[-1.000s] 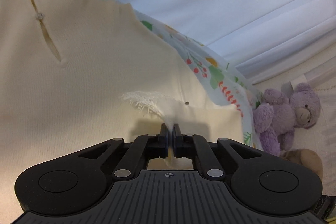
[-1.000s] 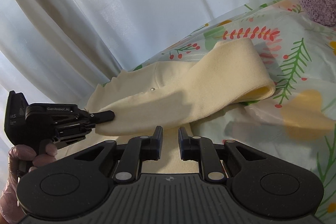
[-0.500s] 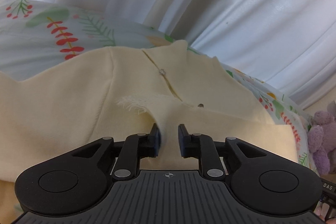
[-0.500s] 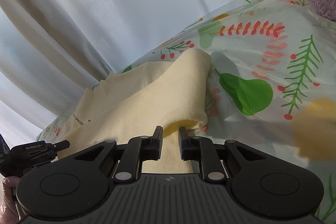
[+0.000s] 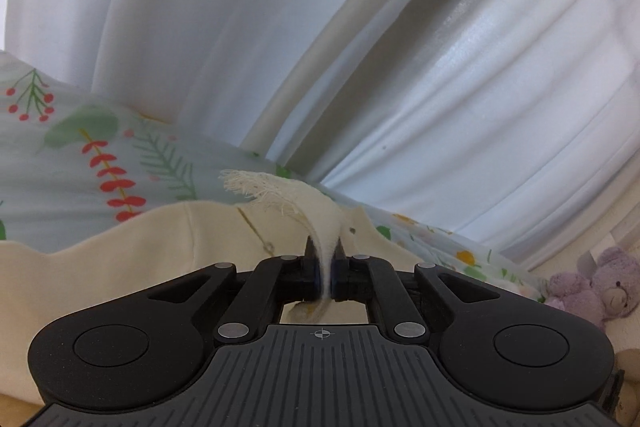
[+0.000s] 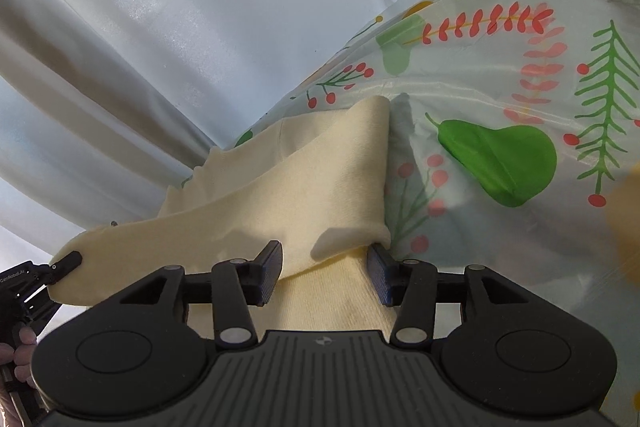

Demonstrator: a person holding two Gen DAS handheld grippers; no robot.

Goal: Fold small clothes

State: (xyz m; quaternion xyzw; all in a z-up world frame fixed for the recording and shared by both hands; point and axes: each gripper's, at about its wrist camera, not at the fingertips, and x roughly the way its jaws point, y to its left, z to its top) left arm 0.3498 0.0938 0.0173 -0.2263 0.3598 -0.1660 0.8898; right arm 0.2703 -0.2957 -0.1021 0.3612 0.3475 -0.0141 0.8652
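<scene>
Nearest in the right wrist view, the right claw (image 6: 324, 273) has just been opened; its jaws now stand apart on either side of the cream garment (image 6: 280, 195), whose folded sleeve was pinched between them half a second ago and is now let go. At nine o'clock there, the left claw (image 6: 66, 259) is seen at the garment's far edge. In the left wrist view it is clenched on a frayed white scrap (image 5: 316, 223), with the garment spread just beyond on the patterned surface (image 5: 120, 163). Farther off hang white curtains (image 5: 360, 67). The sleeve fold is judged laid; another fold likely remains.
</scene>
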